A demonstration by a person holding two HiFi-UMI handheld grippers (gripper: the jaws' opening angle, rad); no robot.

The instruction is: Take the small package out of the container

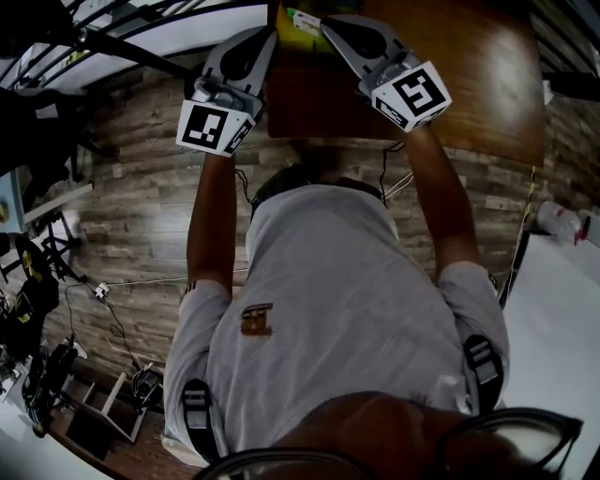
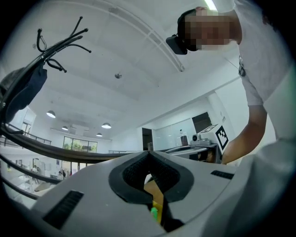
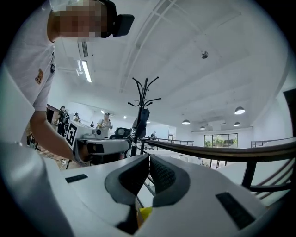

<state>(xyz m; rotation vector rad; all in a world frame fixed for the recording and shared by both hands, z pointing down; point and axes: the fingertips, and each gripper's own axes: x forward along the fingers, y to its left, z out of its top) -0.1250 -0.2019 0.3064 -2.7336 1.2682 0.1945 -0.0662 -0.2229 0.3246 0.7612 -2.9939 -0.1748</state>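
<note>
Evidently the left gripper (image 1: 272, 32) and right gripper (image 1: 326, 24) have their fingers pressed together, flanking the yellow package (image 1: 300, 19) above the tabletop (image 1: 469, 84), probably to steady it.

- The head view is taken from above the person (image 1: 319, 281) and faces steeply down. The left gripper (image 1: 270, 36) and the right gripper (image 1: 326, 23) are caught at its top edge, over the table (image 1: 469, 84).
- The left gripper view is taken from just behind that gripper's jaws, close along them and tilted up toward the ceiling (image 2: 138, 60). The right gripper is seen off to its right.
- The right gripper view is set likewise and tilted up, with the left gripper seen off to its left.
- The person is shared by all three views. The coat stand (image 3: 145, 99) and the ceiling are shared by both gripper views.
</note>
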